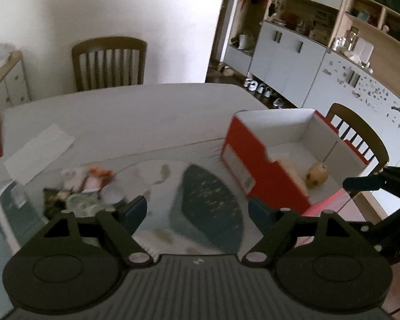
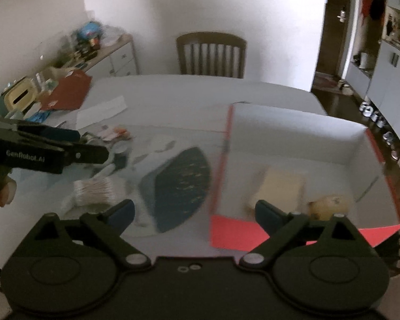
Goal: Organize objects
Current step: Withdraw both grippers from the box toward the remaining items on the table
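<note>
An open red box with a white inside stands on the table at the right. In it lie a yellowish round object and a beige flat pad. A dark teal patterned fan-shaped item lies on the table left of the box. My left gripper is open and empty above it. My right gripper is open and empty over the box's near left corner. The left gripper also shows in the right wrist view.
Small packets and wrappers, a bundle of cotton swabs, a white paper and a red folder lie on the white table. Chairs stand at the far and right sides.
</note>
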`<action>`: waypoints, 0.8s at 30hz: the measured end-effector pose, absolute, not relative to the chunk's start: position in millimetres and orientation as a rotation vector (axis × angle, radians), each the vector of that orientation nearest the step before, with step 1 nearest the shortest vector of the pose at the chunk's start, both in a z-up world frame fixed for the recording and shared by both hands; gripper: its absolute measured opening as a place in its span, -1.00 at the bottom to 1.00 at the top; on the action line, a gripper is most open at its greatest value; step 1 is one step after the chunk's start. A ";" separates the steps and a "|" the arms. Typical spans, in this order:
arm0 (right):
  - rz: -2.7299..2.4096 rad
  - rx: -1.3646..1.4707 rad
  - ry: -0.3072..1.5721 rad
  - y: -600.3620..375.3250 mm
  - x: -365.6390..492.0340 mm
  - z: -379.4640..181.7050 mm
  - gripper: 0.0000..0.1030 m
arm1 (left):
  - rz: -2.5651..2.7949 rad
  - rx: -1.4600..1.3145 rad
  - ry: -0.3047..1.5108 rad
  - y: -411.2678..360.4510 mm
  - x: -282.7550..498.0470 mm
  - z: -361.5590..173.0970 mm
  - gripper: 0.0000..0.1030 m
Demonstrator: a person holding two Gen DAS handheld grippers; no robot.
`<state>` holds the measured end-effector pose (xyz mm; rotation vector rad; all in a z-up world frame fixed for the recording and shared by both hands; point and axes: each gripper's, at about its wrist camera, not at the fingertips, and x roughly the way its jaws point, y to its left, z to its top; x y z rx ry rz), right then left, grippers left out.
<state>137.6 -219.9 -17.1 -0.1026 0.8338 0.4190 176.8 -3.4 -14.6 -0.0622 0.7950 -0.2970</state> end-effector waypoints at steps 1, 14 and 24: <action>0.425 -0.109 0.838 -211.9 135.9 -18.2 0.92 | -0.291 -0.068 0.798 6.7 173.7 -16.5 0.61; 0.411 -0.139 0.899 -134.7 132.1 -41.3 0.96 | -0.210 -0.072 0.761 95.3 154.1 -36.2 1.00; 0.407 -0.170 0.953 -79.2 145.3 -70.0 0.94 | -0.120 -0.090 0.822 154.6 159.0 -65.4 1.00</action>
